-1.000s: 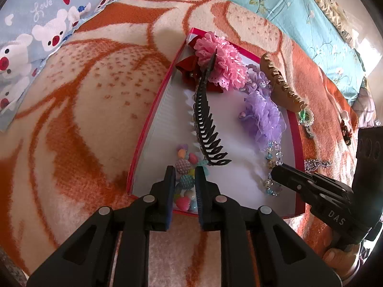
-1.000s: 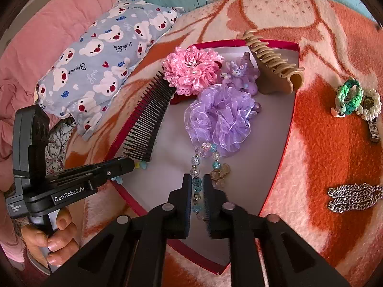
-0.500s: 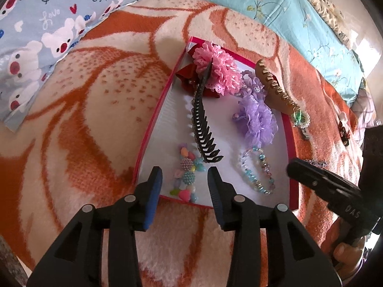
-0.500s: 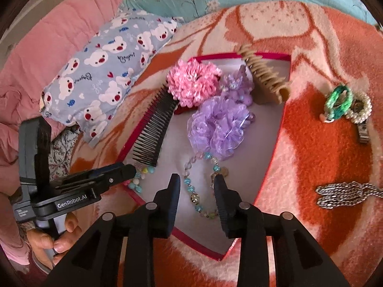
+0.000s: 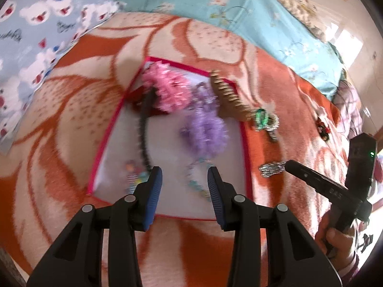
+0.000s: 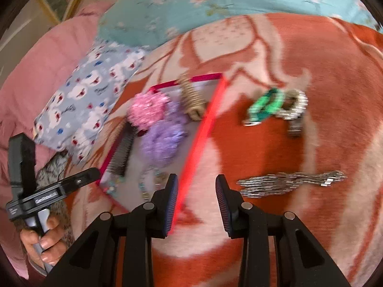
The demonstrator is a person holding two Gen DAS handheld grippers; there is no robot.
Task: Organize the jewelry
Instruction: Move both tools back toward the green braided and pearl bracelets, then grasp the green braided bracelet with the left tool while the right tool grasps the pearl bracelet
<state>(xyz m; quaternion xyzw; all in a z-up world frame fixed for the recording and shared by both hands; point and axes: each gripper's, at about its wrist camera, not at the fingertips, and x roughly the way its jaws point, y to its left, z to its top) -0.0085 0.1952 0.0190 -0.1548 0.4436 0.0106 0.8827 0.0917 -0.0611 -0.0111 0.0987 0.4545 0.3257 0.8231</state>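
Note:
A red-rimmed white tray (image 5: pixel 246 157) (image 6: pixel 203 129) lies on the orange blanket. It holds a pink scrunchie (image 5: pixel 168 91) (image 6: pixel 146 108), a purple scrunchie (image 5: pixel 205 131) (image 6: pixel 162 143), a black comb (image 5: pixel 142 131) (image 6: pixel 122 155), a tan claw clip (image 5: pixel 227 95) (image 6: pixel 192 98), a colourful bead bracelet (image 5: pixel 134 175) and a blue bead bracelet (image 5: pixel 195 181) (image 6: pixel 146 184). A silver chain (image 6: pixel 287 183) (image 5: pixel 271 168), a green bracelet (image 6: pixel 263 106) (image 5: pixel 261 117) and a pearl bracelet (image 6: pixel 295 105) lie on the blanket right of the tray. My left gripper (image 5: pixel 184 184) is open and empty above the tray's near edge. My right gripper (image 6: pixel 196 195) is open and empty above the tray's right rim.
A bear-print pillow (image 5: pixel 36 31) (image 6: pixel 83 100) lies to the left and a teal floral sheet (image 5: pixel 227 12) at the back. A pink quilt (image 6: pixel 36 76) is at far left. A small dark clip (image 5: pixel 323 129) lies on the blanket at far right.
Both grippers let go of their bead bracelets in the tray, opened wide and pulled back. The right gripper swung right, towards the silver chain. The views are now motion-blurred.

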